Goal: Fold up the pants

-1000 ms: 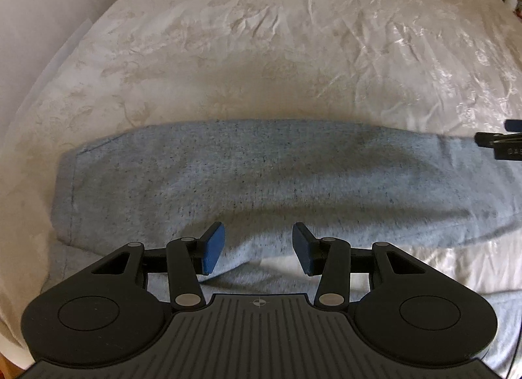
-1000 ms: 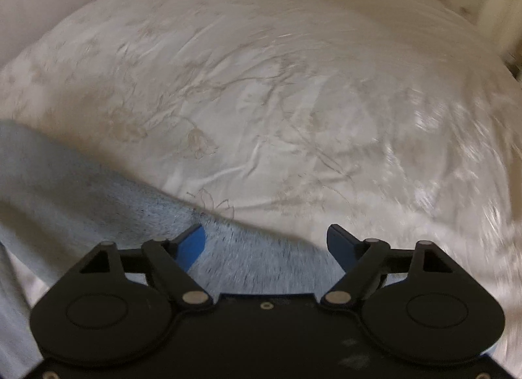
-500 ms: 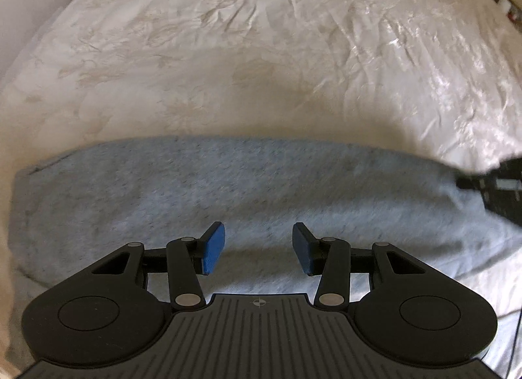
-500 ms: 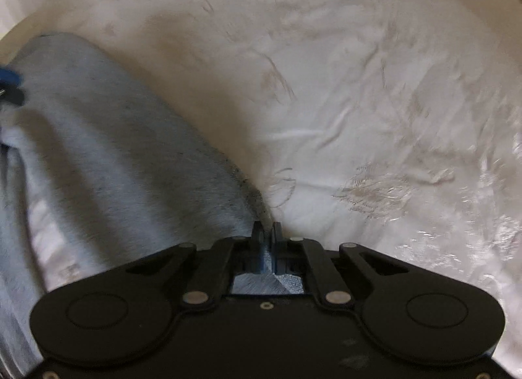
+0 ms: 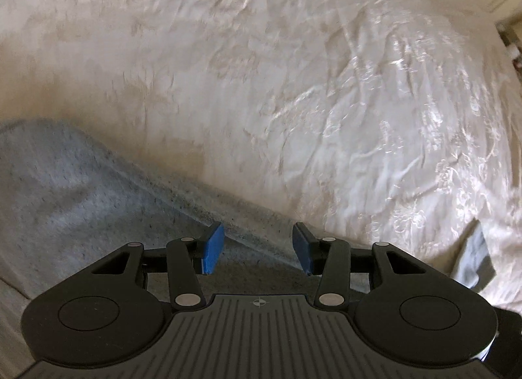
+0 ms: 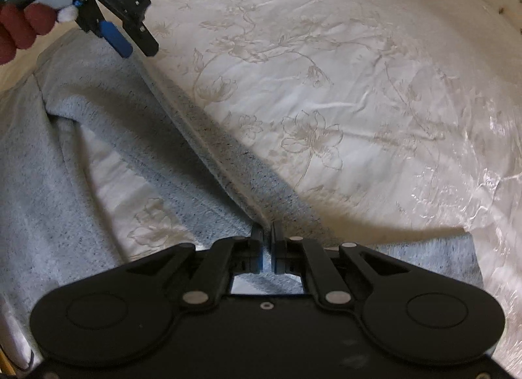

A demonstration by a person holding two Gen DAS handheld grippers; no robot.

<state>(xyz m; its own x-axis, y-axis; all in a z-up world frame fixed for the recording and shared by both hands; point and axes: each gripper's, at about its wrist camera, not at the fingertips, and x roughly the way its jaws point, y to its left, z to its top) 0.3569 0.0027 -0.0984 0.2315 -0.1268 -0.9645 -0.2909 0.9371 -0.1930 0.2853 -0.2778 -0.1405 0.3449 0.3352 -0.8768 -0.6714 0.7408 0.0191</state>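
So the grey pants (image 6: 107, 137) are laid out on a cream bedspread (image 6: 342, 91) with a flower pattern stitched into it. One leg is seen running diagonally across the right wrist view, from the upper left down to the bottom middle, and a strip of bedspread is left showing between that leg and more grey fabric along the left edge.

The right gripper (image 6: 267, 248) is pressed together on the edge of that leg down at the bottom of the view, with a thin bit of grey cloth pinched between the blue pads. Its jaws were closing just now and are seen fully drawn in on the fabric.

The left gripper (image 5: 257, 245) is held spread about halfway, nothing clamped. The far edge of the pants (image 5: 65, 189) is seen passing under the gap between its fingers (image 5: 212, 245), but whether the pads are touching the cloth can't really be told from this angle, and the view is a bit smeared by motion.

The same left gripper (image 6: 130, 42) is also caught in the right wrist view, up in the top left corner above the far end of the leg, gripped by a hand (image 6: 23, 26) in a dark red glove.
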